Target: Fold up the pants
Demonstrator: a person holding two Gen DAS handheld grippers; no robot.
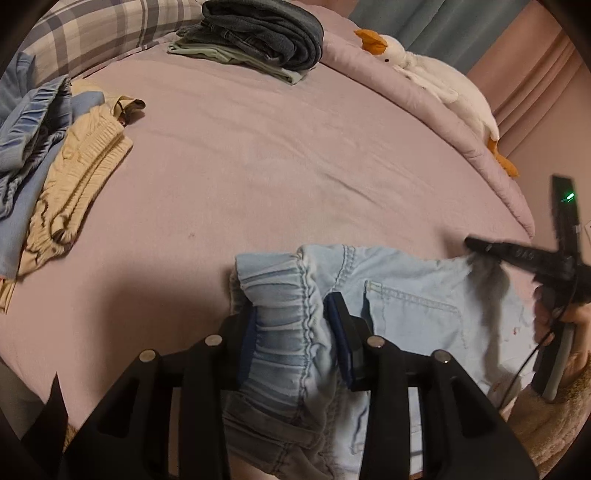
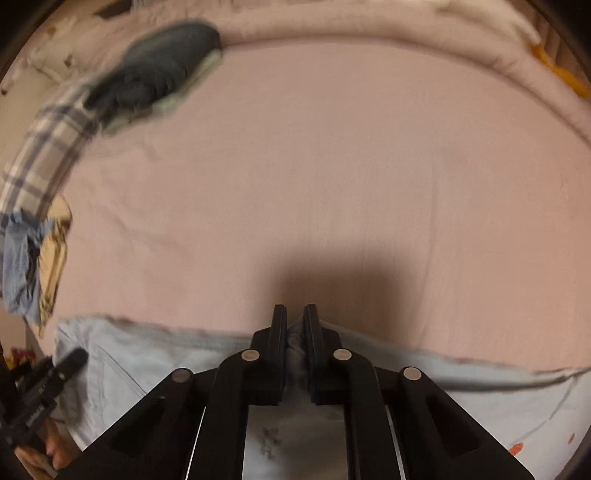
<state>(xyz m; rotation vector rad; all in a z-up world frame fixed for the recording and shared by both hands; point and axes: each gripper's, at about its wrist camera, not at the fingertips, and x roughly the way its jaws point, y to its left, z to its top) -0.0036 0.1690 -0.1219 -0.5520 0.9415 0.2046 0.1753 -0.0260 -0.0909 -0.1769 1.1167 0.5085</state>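
I have the left claw [image 1: 291, 332] clamped on the gathered elastic waistband of the light blue pants [image 1: 413, 295], which lie on the pink bed [image 1: 258, 166] just ahead of both claws. My right claw [image 2: 294, 332] is pinched shut on a fold of the same fabric at its far edge, off to the left claw's right. Holding two points along that edge should let me keep the cloth taut for the fold.

A stack of folded dark clothes [image 1: 258, 35] is sitting at the far side of the pink bedsheet [image 1: 258, 158], beside a plaid pillow [image 1: 103, 33]. Cream and blue garments [image 1: 62, 162] are lying heaped at the left. A white plush goose [image 1: 436, 81] is resting along the far right edge.
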